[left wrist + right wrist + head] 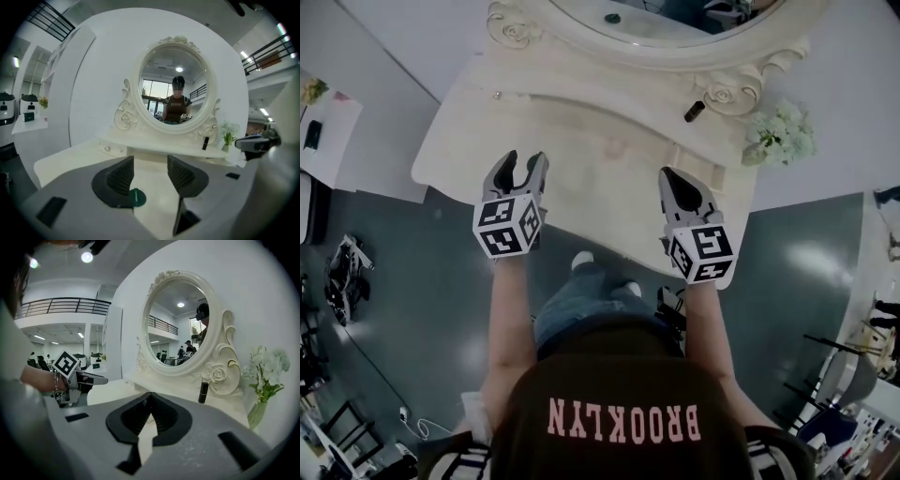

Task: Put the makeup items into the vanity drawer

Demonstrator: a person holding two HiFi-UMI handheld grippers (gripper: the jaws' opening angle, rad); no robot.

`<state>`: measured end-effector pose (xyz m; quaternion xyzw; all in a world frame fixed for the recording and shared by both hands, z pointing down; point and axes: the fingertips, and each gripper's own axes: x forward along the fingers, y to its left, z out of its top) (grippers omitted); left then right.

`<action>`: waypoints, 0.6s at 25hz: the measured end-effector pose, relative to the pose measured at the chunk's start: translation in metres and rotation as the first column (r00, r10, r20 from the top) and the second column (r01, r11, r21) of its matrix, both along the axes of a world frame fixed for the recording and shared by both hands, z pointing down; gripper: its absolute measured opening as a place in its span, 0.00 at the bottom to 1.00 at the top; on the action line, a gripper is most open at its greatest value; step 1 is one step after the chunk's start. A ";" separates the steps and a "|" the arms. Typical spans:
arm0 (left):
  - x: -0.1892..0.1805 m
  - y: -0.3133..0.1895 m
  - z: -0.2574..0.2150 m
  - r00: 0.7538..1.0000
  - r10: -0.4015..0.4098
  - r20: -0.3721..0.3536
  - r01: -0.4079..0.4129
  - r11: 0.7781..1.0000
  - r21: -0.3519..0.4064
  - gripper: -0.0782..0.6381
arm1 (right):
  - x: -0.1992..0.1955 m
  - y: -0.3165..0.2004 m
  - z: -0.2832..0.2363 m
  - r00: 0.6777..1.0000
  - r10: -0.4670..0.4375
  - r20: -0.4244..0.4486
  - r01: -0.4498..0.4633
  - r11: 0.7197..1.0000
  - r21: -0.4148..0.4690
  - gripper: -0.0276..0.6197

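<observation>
A cream vanity table (581, 131) with an oval mirror (656, 28) stands in front of me. A black lipstick (695, 111) stands on its raised back shelf at the right, also seen from both grippers (205, 143) (203, 392). My left gripper (525, 161) hovers over the tabletop's left half, open, with nothing pressed between its pads (150, 161). A small dark green disc (136, 197) shows low by its left finger; I cannot tell what it is. My right gripper (668, 175) is over the right half with its jaws shut and empty (151, 397).
A vase of white flowers (780, 136) stands at the table's far right corner, next to the lipstick. A small knob (108, 149) sits on the front of the back shelf at the left. Grey floor surrounds the table; a white side table (323, 131) is at far left.
</observation>
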<state>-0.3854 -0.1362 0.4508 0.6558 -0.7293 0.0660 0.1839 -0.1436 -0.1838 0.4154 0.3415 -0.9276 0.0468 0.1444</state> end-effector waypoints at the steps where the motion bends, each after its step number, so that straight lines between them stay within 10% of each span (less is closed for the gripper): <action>1: -0.004 -0.003 0.008 1.000 0.013 0.000 -0.013 1.000 -0.020 0.39 | -0.002 -0.003 0.003 1.000 0.018 -0.003 -0.018 1.000 -0.007 0.04; 15: -0.010 -0.011 0.123 0.994 0.104 -0.010 -0.101 0.932 -0.347 0.39 | 0.005 -0.006 0.065 0.985 0.149 -0.087 -0.160 0.977 -0.144 0.04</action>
